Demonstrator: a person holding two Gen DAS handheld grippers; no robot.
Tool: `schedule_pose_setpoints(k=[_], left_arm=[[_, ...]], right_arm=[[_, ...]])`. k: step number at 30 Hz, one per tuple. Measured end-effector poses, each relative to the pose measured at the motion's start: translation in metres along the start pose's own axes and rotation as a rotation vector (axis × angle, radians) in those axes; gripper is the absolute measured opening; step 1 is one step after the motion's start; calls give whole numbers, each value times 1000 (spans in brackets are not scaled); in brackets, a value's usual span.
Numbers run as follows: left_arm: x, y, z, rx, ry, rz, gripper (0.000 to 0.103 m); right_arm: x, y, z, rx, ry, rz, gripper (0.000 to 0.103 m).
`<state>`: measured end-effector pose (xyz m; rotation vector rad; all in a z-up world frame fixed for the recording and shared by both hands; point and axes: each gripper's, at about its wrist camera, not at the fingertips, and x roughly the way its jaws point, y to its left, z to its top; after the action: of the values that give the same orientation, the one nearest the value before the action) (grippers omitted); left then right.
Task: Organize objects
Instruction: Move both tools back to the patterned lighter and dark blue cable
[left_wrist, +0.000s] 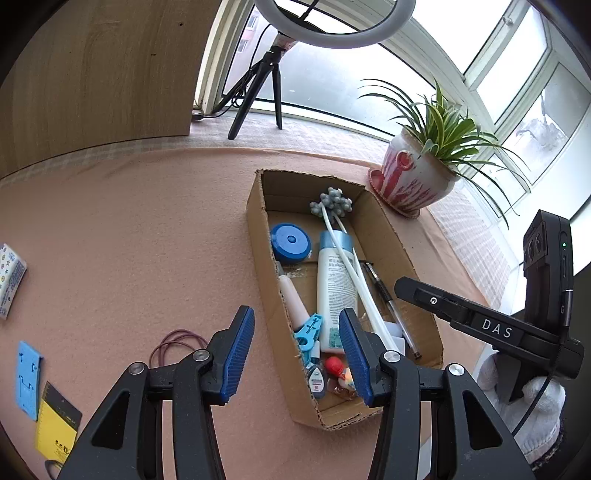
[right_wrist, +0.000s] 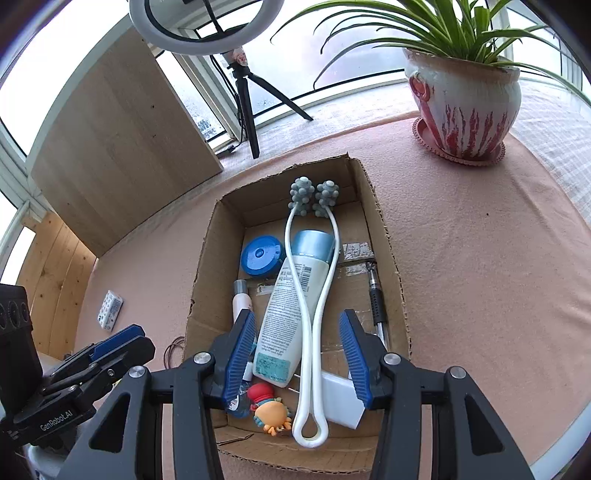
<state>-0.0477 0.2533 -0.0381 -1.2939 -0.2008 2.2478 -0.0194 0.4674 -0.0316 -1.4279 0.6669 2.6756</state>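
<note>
My right gripper (right_wrist: 297, 356) is wide open and holds nothing, hanging over the near end of the cardboard box (right_wrist: 391, 236). My left gripper (left_wrist: 297, 356) (also wide open) hangs over the box's near left wall. In the box lie a toy crab (right_wrist: 273, 415), a white bottle (right_wrist: 286, 314), and a white massager (right_wrist: 314, 295) on top.
</note>
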Motion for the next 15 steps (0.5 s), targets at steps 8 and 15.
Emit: schedule_pose_setpoints(k=[8, 15], left_arm=[[-41, 52, -10, -67, -19, 44, 51], [-81, 108, -26, -136, -40, 106, 51]], right_arm=[[4, 41, -11, -45, 23, 50, 44], [10, 85, -23, -125, 67, 138, 44]])
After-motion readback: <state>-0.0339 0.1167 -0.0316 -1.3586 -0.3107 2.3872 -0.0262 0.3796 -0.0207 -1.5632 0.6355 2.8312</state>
